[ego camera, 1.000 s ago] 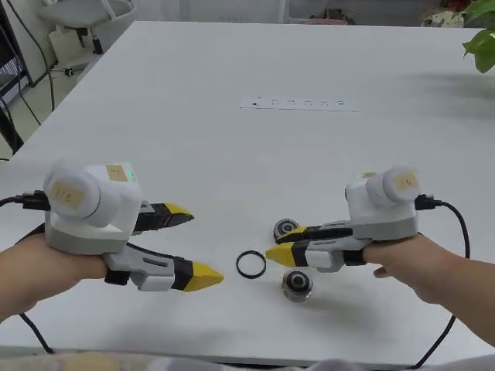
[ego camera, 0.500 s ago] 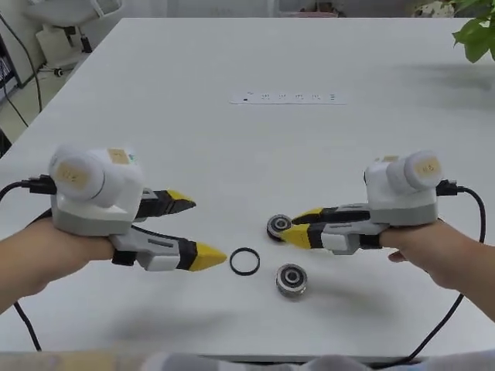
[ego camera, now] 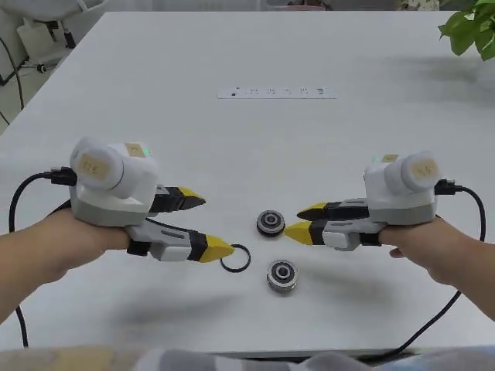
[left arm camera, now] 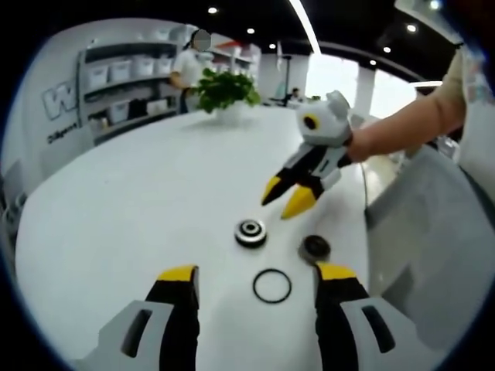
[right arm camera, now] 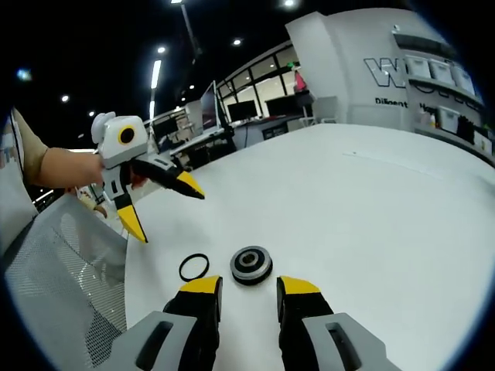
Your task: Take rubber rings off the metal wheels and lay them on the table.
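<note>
Now thin black rubber ring (ego camera: 237,270) flat beside two metal wheels (ego camera: 271,222).

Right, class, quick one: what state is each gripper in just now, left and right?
Left gripper: open wide, holding nothing.
Right gripper: open a little, holding nothing.
</note>
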Demonstrator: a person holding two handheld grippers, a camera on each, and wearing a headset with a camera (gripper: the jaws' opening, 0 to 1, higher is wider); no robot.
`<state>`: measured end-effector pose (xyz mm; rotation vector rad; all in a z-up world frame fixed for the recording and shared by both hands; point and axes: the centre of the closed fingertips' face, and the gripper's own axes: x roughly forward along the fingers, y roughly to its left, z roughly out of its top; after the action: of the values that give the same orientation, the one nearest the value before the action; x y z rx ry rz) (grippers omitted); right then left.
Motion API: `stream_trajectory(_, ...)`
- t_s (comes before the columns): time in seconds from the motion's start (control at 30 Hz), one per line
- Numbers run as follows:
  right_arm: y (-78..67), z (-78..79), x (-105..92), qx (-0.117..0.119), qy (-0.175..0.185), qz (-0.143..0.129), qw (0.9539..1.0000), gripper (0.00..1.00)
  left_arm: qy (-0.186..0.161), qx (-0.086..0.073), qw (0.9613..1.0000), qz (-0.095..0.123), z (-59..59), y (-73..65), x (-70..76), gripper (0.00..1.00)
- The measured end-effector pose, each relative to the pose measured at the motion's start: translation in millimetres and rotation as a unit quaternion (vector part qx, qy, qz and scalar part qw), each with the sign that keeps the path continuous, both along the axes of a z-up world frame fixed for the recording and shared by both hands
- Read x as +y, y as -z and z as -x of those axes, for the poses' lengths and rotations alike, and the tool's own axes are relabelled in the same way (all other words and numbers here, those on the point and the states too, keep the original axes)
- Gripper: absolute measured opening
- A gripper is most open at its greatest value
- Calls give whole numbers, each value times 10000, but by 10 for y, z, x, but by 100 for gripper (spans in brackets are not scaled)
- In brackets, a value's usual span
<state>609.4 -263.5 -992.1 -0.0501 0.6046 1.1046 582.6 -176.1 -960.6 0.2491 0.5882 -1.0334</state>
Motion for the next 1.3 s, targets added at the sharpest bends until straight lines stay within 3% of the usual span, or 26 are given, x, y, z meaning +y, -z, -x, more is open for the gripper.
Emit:
stream_trajectory(0.43, 115, -39, 76, -96, -111, 177, 9997, 25, 55, 46, 10000, 3, -155, 99, -150, 54)
stream_trajectory(0.8, 191, -60, 151, -159, -204, 321, 9991, 25, 125, 103, 9999, 8, -209, 211, -318, 47)
stream_trajectory(0.9, 199, -70, 156, -154, -190, 311, 9992, 25, 153, 36, 9999, -29, -219, 217, -356, 46)
stream_trajectory(1.13, 232, -83, 165, -127, -150, 330, 9993, 23, 233, 109, 9997, -7, -244, 277, -457, 43)
stream_trajectory(1.3, 247, -74, 171, -133, -174, 360, 9991, 21, 166, 113, 9998, 93, -349, 260, -498, 37)
